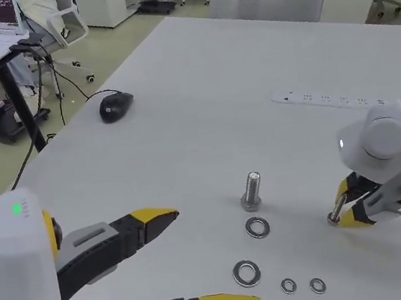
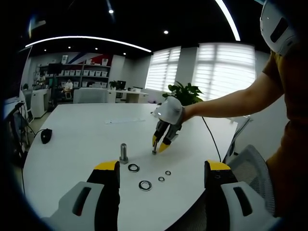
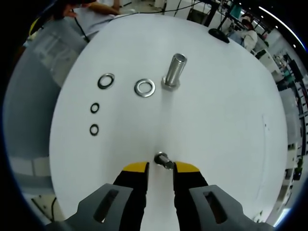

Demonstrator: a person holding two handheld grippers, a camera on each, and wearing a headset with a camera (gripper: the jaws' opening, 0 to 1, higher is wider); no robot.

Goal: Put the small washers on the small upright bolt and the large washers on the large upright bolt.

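The small bolt [image 3: 163, 160] stands leaning, head down on the table, between the tips of the right gripper [image 3: 161, 166]. Its jaws are nearly closed around it (whether they actually pinch it I cannot tell), so a loose or off-centre hold could let it topple and roll. The washers [image 3: 145, 87] and big bolt [image 3: 173, 71] lie well ahead of those tips, between them and the left gripper [image 2: 162, 166], which is wide open and empty.

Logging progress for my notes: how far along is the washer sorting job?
Done: the large bolt stands upright. In hand: the small bolt sits between the right gripper's tips. Left: both large washers and both small washers lie loose on the table.
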